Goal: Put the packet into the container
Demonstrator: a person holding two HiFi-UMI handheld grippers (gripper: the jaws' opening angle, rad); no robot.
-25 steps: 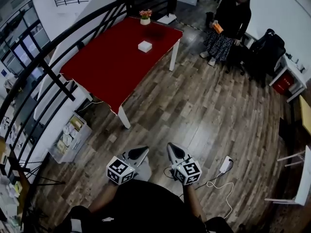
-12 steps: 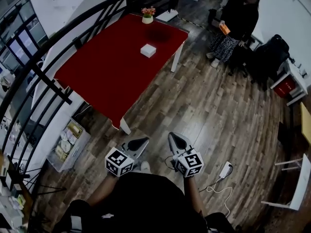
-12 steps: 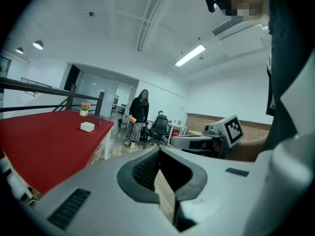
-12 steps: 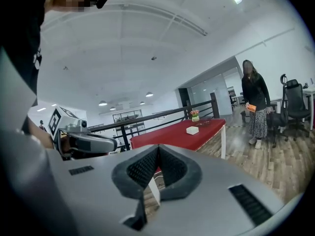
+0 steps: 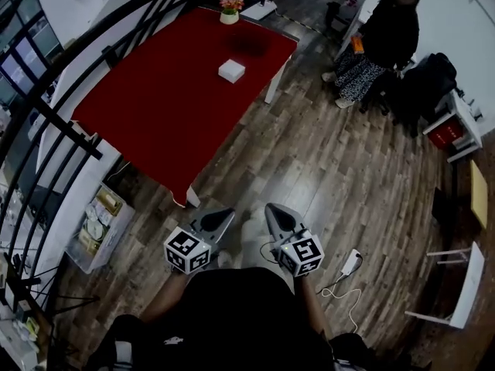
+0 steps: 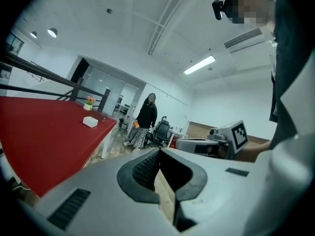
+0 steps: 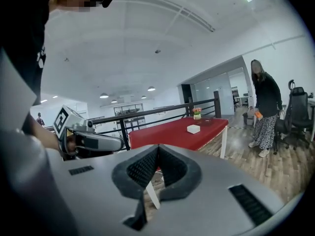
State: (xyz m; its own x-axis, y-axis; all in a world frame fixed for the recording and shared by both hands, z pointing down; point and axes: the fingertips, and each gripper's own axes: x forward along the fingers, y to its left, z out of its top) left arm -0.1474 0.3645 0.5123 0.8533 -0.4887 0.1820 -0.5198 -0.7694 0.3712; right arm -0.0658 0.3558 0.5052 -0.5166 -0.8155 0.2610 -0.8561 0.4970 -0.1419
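Note:
A small white box (image 5: 231,71) lies near the middle of the red table (image 5: 155,107), which stands well ahead of me; the same white box (image 6: 90,122) (image 7: 193,129) shows small in both gripper views. My left gripper (image 5: 226,216) and right gripper (image 5: 272,210) are held side by side close to my body, above the wooden floor and short of the table's near corner. Both have their jaws shut with nothing between them. I cannot pick out a packet or a container beyond that box.
A flower pot (image 5: 230,8) stands at the table's far end. A black railing (image 5: 54,122) runs along the left. A person in black (image 5: 383,41) sits at the back right by a dark chair (image 5: 421,83). A white power adapter (image 5: 349,263) lies on the floor.
The view has shifted forward and the table sits slightly lower and nearer in the head view. Both grippers stay shut and together in front of me.

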